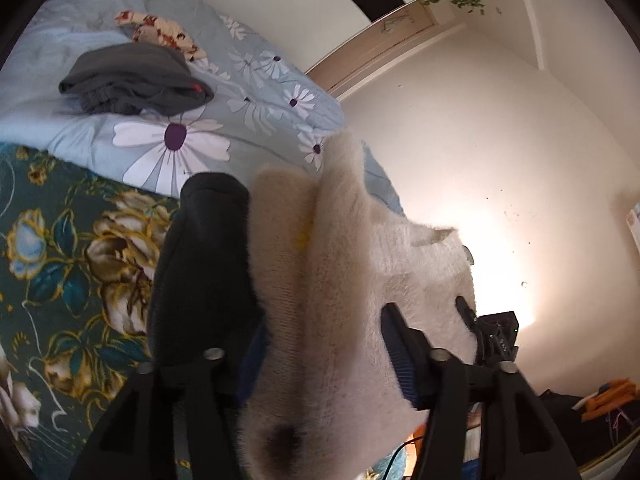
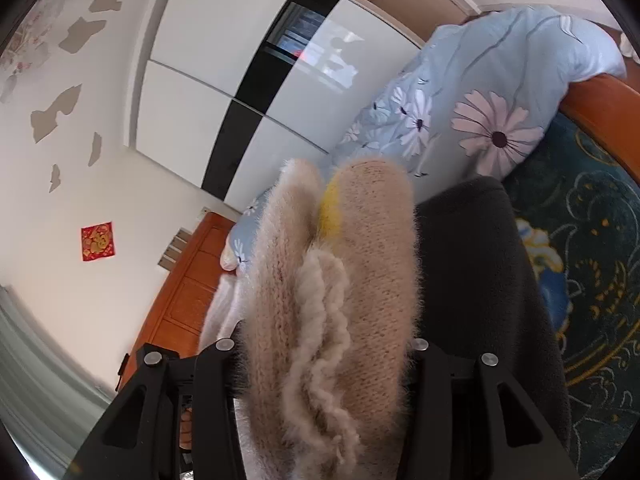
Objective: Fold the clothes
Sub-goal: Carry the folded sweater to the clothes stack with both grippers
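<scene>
A fluffy cream sweater [image 1: 340,280] is held off the bed, bunched into thick folds that run lengthwise away from each camera. In the left wrist view, the left gripper [image 1: 320,344] is closed part-way on the sweater, with knit packed between its two fingers; one finger is covered by a dark cloth [image 1: 200,272]. The far end of the sweater points toward the pale wall [image 1: 500,140]. In the right wrist view, the right gripper [image 2: 324,360] is likewise clamped on a gathered ridge of the same sweater [image 2: 332,300], with a small yellow patch [image 2: 330,212] seen near its far end.

One dark grey garment [image 1: 132,80] and one small patterned cloth [image 1: 160,32] are seen lying on the pale blue daisy quilt [image 1: 240,128], well apart from the sweater. A dark green floral bedcover [image 1: 60,260] lies below the quilt. A white wardrobe [image 2: 208,72] stands beyond.
</scene>
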Available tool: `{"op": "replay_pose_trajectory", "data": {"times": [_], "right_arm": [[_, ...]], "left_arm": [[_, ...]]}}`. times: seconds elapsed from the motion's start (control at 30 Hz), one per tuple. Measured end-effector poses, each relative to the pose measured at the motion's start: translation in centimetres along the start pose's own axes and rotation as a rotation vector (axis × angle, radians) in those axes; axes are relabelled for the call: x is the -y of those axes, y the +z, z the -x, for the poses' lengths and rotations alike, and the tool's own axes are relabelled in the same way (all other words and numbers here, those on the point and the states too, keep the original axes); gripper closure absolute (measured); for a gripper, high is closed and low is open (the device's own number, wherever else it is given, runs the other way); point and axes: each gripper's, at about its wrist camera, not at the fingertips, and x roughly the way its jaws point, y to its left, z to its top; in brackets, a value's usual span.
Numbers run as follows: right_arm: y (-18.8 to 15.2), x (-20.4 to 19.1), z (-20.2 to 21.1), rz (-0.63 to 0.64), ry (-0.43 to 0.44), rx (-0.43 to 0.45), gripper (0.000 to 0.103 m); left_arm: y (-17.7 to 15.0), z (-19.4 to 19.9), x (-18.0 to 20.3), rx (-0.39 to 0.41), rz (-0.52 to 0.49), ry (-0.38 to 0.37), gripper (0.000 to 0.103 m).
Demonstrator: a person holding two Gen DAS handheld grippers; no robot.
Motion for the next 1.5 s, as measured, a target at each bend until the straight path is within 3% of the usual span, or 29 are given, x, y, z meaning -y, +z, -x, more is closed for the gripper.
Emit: {"op": "replay_pose_trajectory", "data": {"times": [0.1,0.23,0.4,0.47,0.6,0.67,0.73,0.9,1.27,1.5], "right_arm": [[0.2,-0.7,-0.3,0.020,-0.013,-0.012,0.057],[0.1,-0.4,-0.3,-0.007,-0.006,-0.007,0.057],[1.0,-3.5,0.5,0.061,0.058,0.005,0.057],[1.2,-4.8,0.5,0.101,0.086,0.019,0.057],[1.0,-3.4,-0.5,0.073,0.069,0.014,0.057],[0.4,-0.2,-1.8,-0.015,-0.001,-0.019,0.057],[-0.3,1.5,-1.8,-0.059,0.023,-0.013,0.057],[-0.8,2.4,-1.2,-0.069,0.050,-0.019,0.057],[-0.2,1.4,0.3,-0.033,0.017,-0.070,0.050],[0.6,1.8,3.4,-0.054,-0.042,0.011,0.045]], "left_arm": [[-0.4,-0.2,0.0,-0.008,-0.025,0.023,0.045],[-0.3,1.0,1.4,0.037,-0.069,0.035,0.068],[0.8,3.9,4.0,0.166,-0.115,-0.020,0.069],[1.2,3.6,3.3,0.144,-0.099,-0.002,0.069],[0.4,1.4,-0.2,0.044,-0.033,0.079,0.065],[0.0,1.0,-1.9,0.044,-0.002,0.047,0.058],[0.1,0.7,-2.7,0.029,0.030,0.012,0.051],[0.4,0.8,-1.4,0.019,-0.058,0.068,0.050],[-0.4,3.8,-1.9,0.013,-0.084,0.063,0.038],[-1.2,6.0,-1.8,0.034,-0.133,0.093,0.031]]}}
